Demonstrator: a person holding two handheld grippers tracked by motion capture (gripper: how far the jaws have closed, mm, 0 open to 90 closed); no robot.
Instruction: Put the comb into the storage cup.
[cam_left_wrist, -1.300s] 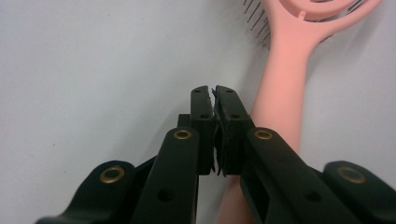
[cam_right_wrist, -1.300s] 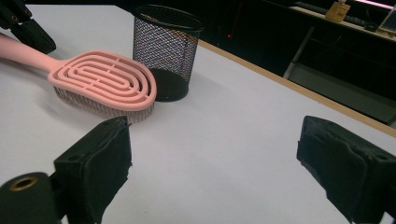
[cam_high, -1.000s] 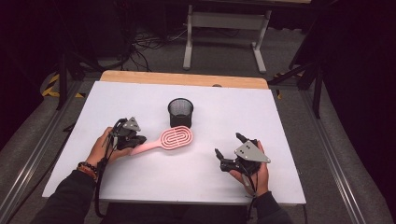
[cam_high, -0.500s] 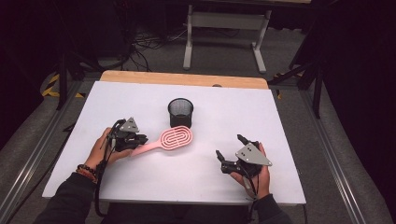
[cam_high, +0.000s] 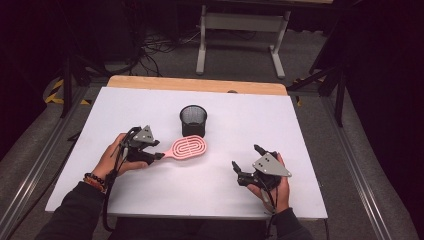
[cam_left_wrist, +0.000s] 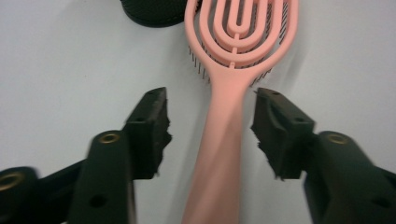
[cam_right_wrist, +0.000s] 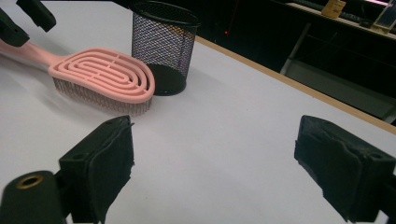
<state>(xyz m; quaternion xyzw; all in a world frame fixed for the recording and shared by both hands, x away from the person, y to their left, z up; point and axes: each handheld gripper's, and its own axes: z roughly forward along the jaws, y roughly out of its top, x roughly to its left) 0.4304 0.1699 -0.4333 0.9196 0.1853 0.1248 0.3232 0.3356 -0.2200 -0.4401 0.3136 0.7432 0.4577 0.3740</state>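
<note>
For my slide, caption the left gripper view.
Open jaws straddle the pink hairbrush handle, having just opened; mesh cup beyond.

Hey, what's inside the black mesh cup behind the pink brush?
Nothing shows inside the black mesh cup: its interior looks dark, and the bottom is hidden by its rim and wall. The pink brush lies outside, in front.

The white counter (cam_high: 210, 175) is evenly lit from above, surroundings are left dark, and nearby edges are softly blurred.

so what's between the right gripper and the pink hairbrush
Only bare white table separates the right gripper from the pink hairbrush, as seen in the high view and the right gripper view.
</note>
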